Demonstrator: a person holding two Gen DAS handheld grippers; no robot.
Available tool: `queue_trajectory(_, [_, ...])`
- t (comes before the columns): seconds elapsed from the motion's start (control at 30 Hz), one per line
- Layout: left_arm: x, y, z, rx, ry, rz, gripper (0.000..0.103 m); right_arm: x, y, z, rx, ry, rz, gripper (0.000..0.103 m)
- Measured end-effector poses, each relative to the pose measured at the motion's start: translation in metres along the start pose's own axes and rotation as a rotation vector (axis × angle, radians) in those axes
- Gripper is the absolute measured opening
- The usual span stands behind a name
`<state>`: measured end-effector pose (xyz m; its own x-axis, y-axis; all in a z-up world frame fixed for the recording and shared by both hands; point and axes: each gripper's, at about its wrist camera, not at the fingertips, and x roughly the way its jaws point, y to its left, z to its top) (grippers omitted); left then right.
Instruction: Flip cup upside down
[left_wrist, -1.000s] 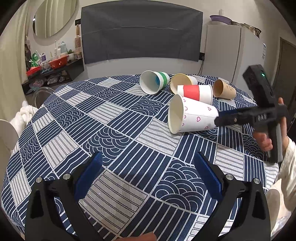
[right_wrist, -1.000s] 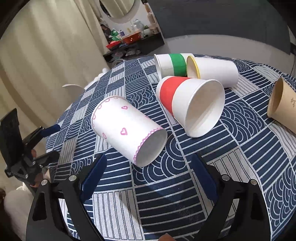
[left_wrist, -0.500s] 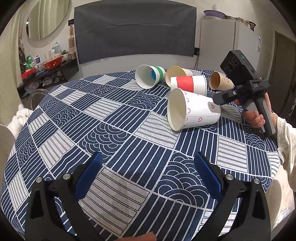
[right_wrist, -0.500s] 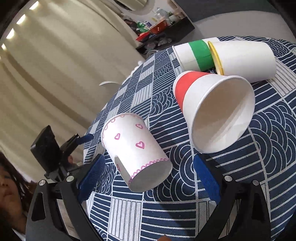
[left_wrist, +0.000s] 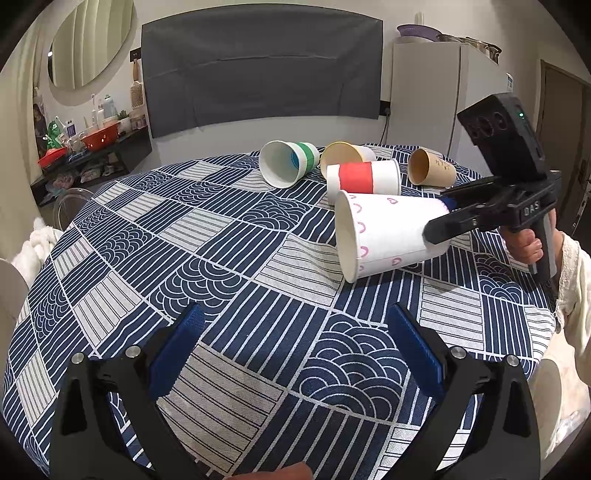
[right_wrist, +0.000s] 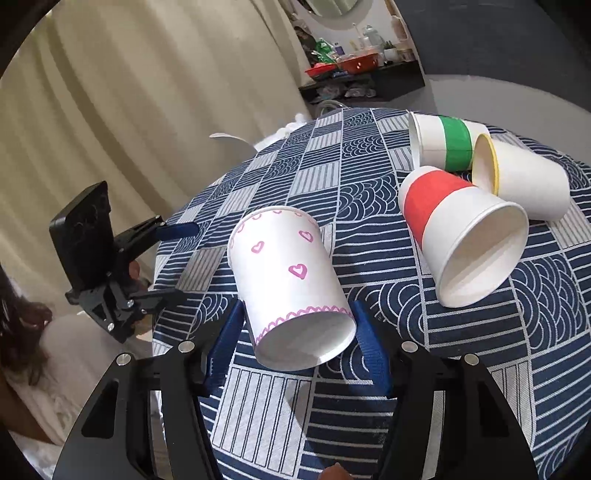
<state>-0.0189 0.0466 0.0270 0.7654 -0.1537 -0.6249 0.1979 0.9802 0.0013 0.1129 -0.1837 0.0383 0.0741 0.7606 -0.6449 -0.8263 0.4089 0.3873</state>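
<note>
A white paper cup with pink hearts (right_wrist: 291, 284) lies on its side on the blue patterned tablecloth (right_wrist: 369, 192), base toward my right gripper. My right gripper (right_wrist: 297, 343) has its blue pads on both sides of the cup's base end, closed onto it. In the left wrist view the same cup (left_wrist: 384, 232) has its mouth facing left, with the right gripper (left_wrist: 439, 221) clamped at its base. My left gripper (left_wrist: 295, 354) is open and empty over the table's near part.
Several other cups lie on their sides behind: a red-banded cup (left_wrist: 364, 177), a green-banded cup (left_wrist: 288, 162), a yellow-rimmed cup (left_wrist: 343, 157) and a brown cup (left_wrist: 430, 171). A white cabinet (left_wrist: 443, 96) stands behind the table.
My right gripper has moved forward onto the heart cup's base and narrowed from wide open to gripping it. The left gripper has stayed open and roughly in place.
</note>
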Motion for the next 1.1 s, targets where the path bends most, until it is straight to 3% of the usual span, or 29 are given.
queue_trajectory(0.23, [-0.007, -0.008, 0.001, 0.019, -0.025, -0.006, 0.097, -0.028, 0.027, 0.016, -0.095, 0.044, -0.153, 0.056])
queue_trajectory(0.47, [-0.005, -0.011, -0.001, 0.048, -0.029, 0.011, 0.097, -0.025, 0.038, 0.038, -0.198, 0.236, -0.359, 0.057])
queue_trajectory(0.9, [0.011, 0.013, -0.003, -0.036, 0.025, 0.035, 0.097, 0.021, 0.067, 0.051, -0.446, 0.621, -0.519, 0.056])
queue_trajectory(1.1, [0.012, 0.015, -0.004, -0.054, 0.022, 0.022, 0.097, 0.038, 0.075, 0.058, -0.502, 0.688, -0.553, 0.057])
